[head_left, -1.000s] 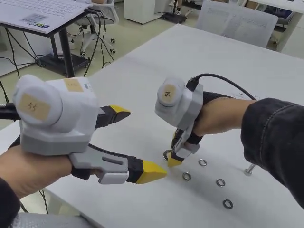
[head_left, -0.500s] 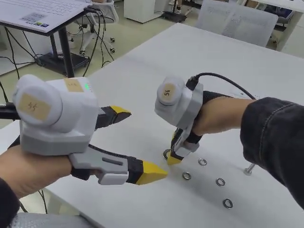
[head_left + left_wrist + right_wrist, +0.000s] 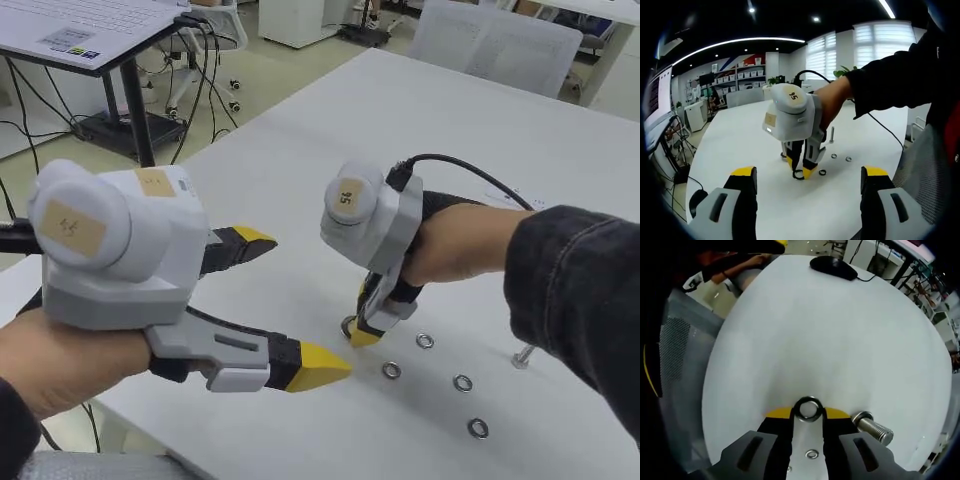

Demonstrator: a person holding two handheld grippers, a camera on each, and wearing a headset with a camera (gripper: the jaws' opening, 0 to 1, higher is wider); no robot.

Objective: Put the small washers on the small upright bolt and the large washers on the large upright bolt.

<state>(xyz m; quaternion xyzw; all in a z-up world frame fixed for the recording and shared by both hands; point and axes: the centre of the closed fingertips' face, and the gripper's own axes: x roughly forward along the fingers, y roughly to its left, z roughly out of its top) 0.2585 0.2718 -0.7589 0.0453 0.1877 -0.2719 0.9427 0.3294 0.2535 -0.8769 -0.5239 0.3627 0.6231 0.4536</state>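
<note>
My right gripper point(image 3: 360, 334) points down at the white table point(image 3: 420, 130), shut on a large washer point(image 3: 348, 326). In the right gripper view that washer point(image 3: 808, 408) sits pinched at the tips of the right gripper point(image 3: 808, 416), with the large upright bolt point(image 3: 871, 425) just beside it. Several small washers lie loose to the right, among them one point(image 3: 425, 341) and another point(image 3: 391, 370). The small upright bolt point(image 3: 521, 356) stands past them. My left gripper point(image 3: 285, 300) hovers open at the near left, holding nothing. The left gripper view shows the right gripper point(image 3: 799, 172), its washer point(image 3: 798, 174) and the thin bolt point(image 3: 831, 135).
A laptop point(image 3: 80, 25) rests on a stand beyond the table's left edge, above cables on the floor. A mesh chair point(image 3: 500, 45) stands at the far side. A black mouse point(image 3: 832, 267) lies far off on the table. A dark sleeve point(image 3: 570, 290) reaches in from the right.
My right gripper has edged slightly to the left with the large washer still in it. The left gripper has stayed put.
</note>
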